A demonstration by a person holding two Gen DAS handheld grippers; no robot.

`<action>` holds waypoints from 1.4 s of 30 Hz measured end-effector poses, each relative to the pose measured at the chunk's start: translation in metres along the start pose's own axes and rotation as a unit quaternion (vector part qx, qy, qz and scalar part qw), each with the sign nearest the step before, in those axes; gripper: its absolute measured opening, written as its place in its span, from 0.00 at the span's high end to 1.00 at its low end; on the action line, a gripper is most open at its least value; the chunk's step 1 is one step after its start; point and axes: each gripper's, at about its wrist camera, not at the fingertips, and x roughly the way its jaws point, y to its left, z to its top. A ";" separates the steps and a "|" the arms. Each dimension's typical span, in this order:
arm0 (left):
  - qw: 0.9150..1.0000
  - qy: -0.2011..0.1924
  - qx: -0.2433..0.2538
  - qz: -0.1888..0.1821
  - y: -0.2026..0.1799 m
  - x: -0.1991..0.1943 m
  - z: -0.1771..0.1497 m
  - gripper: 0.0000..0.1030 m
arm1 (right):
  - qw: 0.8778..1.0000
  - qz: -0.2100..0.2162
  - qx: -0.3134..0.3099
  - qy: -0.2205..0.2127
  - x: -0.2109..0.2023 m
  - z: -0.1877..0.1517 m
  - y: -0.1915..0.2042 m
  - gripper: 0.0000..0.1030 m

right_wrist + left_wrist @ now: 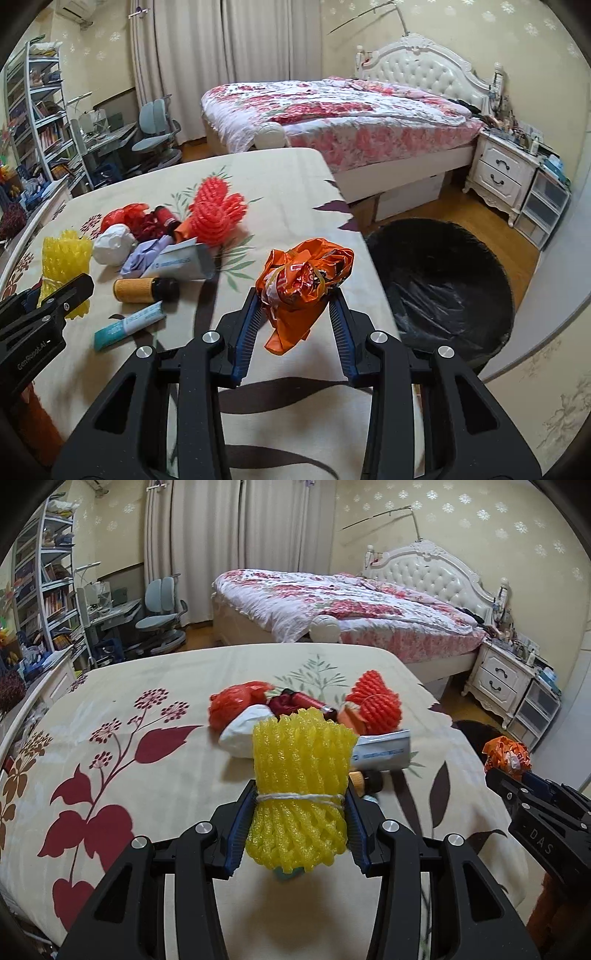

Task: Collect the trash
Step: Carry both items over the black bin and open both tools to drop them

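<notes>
Left tongs (299, 805) grip the yellow net (301, 775); right tongs (295, 299) pinch an orange wrapper (303, 277). Neither is in the bin (443, 280), lower right. More trash (162, 236) waits mid-left on the bench (295, 184).

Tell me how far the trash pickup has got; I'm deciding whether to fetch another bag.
Done: nothing visible in the black-lined bin yet. In hand: left gripper clamps the yellow foam net; right gripper holds the orange wrapper. Left on the table: red foam net, white wad, brown bottle, tube.
</notes>
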 end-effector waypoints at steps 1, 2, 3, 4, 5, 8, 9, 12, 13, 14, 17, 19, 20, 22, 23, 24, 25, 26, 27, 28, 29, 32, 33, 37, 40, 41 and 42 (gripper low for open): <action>1.000 -0.001 0.005 -0.007 -0.008 0.001 0.001 0.56 | 1.000 -0.009 0.006 -0.002 0.000 0.001 -0.009 0.64; 1.000 -0.003 0.011 -0.013 -0.017 0.002 0.003 0.56 | 1.000 -0.017 0.012 -0.004 -0.001 0.003 -0.019 0.64; 1.000 -0.003 0.015 -0.018 -0.024 0.004 0.005 0.56 | 1.000 -0.025 0.017 -0.006 0.000 0.003 -0.026 0.64; 0.999 -0.003 0.021 -0.025 -0.034 0.007 0.007 0.56 | 0.999 -0.032 0.023 -0.008 0.000 0.004 -0.034 0.64; 0.999 -0.001 0.026 -0.031 -0.043 0.011 0.009 0.56 | 0.999 -0.039 0.028 -0.009 0.001 0.005 -0.043 0.64; 0.998 0.002 0.038 -0.045 -0.065 0.022 0.015 0.56 | 0.997 -0.065 0.042 -0.012 0.006 0.008 -0.068 0.64; 0.998 0.002 0.043 -0.052 -0.075 0.027 0.018 0.56 | 0.996 -0.070 0.048 -0.012 0.009 0.009 -0.076 0.64; 0.996 0.004 0.055 -0.064 -0.099 0.038 0.024 0.56 | 0.995 -0.084 0.058 -0.008 0.019 0.012 -0.099 0.64; 0.996 0.004 0.060 -0.067 -0.107 0.042 0.025 0.56 | 0.994 -0.089 0.061 -0.006 0.023 0.012 -0.104 0.64; 0.995 0.005 0.065 -0.069 -0.115 0.046 0.027 0.56 | 0.993 -0.094 0.066 -0.004 0.027 0.013 -0.112 0.64; 0.994 0.009 0.079 -0.078 -0.139 0.061 0.031 0.56 | 0.992 -0.101 0.079 0.006 0.039 0.013 -0.130 0.64; 0.993 0.013 0.087 -0.084 -0.154 0.072 0.034 0.56 | 0.991 -0.104 0.085 0.010 0.045 0.012 -0.139 0.64; 0.992 0.015 0.090 -0.085 -0.159 0.076 0.034 0.56 | 0.990 -0.107 0.088 0.012 0.048 0.012 -0.143 0.64; 0.991 0.017 0.097 -0.086 -0.172 0.085 0.036 0.56 | 0.989 -0.113 0.091 0.014 0.052 0.011 -0.149 0.64; 0.991 0.020 0.101 -0.086 -0.177 0.089 0.035 0.56 | 0.989 -0.114 0.093 0.015 0.055 0.012 -0.153 0.64; 0.990 0.021 0.106 -0.087 -0.184 0.094 0.036 0.56 | 0.989 -0.116 0.095 0.015 0.057 0.012 -0.155 0.64; 0.990 0.022 0.111 -0.087 -0.189 0.097 0.037 0.56 | 0.988 -0.118 0.096 0.015 0.058 0.013 -0.158 0.64; 0.989 0.023 0.116 -0.087 -0.194 0.101 0.038 0.56 | 0.988 -0.119 0.097 0.016 0.061 0.013 -0.161 0.64; 0.989 0.024 0.121 -0.087 -0.199 0.105 0.039 0.56 | 0.988 -0.120 0.100 0.017 0.063 0.014 -0.164 0.64; 0.988 0.025 0.125 -0.087 -0.203 0.108 0.040 0.56 | 0.987 -0.119 0.103 0.019 0.066 0.014 -0.168 0.64; 0.987 0.026 0.129 -0.088 -0.207 0.111 0.041 0.56 | 0.987 -0.119 0.106 0.019 0.067 0.014 -0.170 0.64; 0.986 0.029 0.137 -0.085 -0.216 0.119 0.043 0.56 | 0.986 -0.123 0.111 0.021 0.072 0.015 -0.177 0.64; 0.986 0.030 0.138 -0.085 -0.218 0.121 0.043 0.56 | 0.986 -0.124 0.112 0.022 0.073 0.015 -0.179 0.64; 0.986 0.037 0.141 -0.086 -0.224 0.128 0.046 0.55 | 0.985 -0.128 0.117 0.025 0.080 0.017 -0.187 0.64; 0.985 0.037 0.147 -0.086 -0.227 0.131 0.046 0.51 | 0.983 -0.131 0.122 0.027 0.083 0.016 -0.192 0.63; 0.985 0.036 0.149 -0.084 -0.227 0.130 0.046 0.46 | 0.983 -0.133 0.124 0.027 0.083 0.016 -0.193 0.62; 0.985 0.036 0.149 -0.083 -0.229 0.132 0.047 0.39 | 0.983 -0.135 0.125 0.027 0.083 0.015 -0.193 0.60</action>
